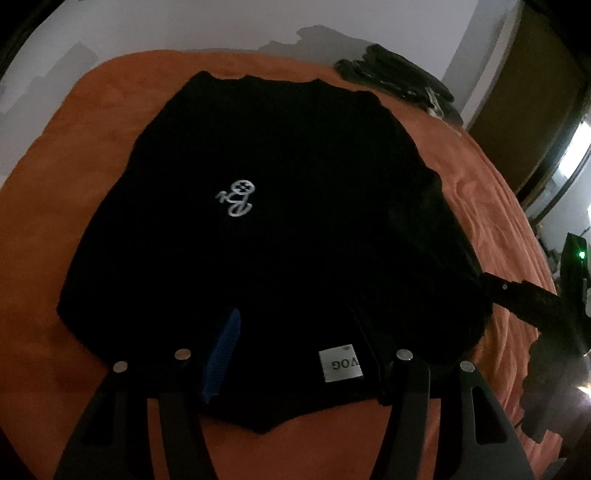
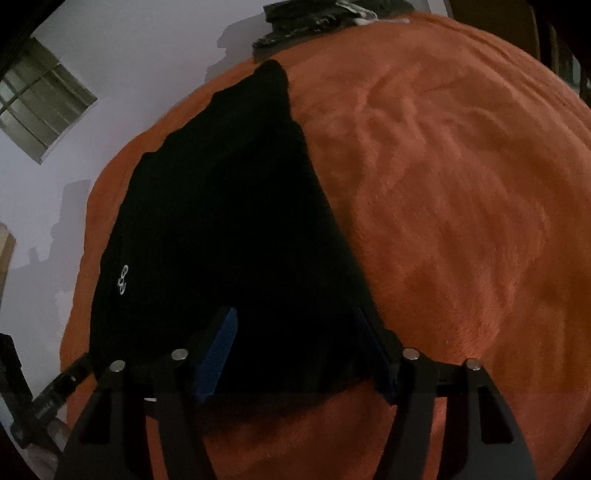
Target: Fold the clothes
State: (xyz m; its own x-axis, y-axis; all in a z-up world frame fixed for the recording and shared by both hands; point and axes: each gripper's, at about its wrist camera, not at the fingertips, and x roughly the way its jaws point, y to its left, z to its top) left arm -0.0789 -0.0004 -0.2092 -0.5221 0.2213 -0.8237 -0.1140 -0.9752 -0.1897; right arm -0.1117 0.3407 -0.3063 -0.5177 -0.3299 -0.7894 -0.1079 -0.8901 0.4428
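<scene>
A black shirt (image 1: 280, 177) with a small white logo (image 1: 236, 199) lies spread flat on the orange blanket (image 1: 55, 221). Its white neck label (image 1: 340, 363) sits at the near edge. My left gripper (image 1: 295, 332) is open, its fingers wide apart over the collar edge, blue pad (image 1: 221, 362) showing. My right gripper (image 2: 299, 332) is open over the shirt's near right corner (image 2: 258, 240), blue pad (image 2: 218, 354) visible. The right gripper's body shows in the left wrist view (image 1: 532, 299) at the shirt's right edge.
A pile of dark clothes (image 1: 399, 77) lies at the far edge of the bed, also in the right wrist view (image 2: 314, 18). White wall and a window (image 2: 40, 99) lie behind. Bare orange blanket (image 2: 461, 203) stretches right of the shirt.
</scene>
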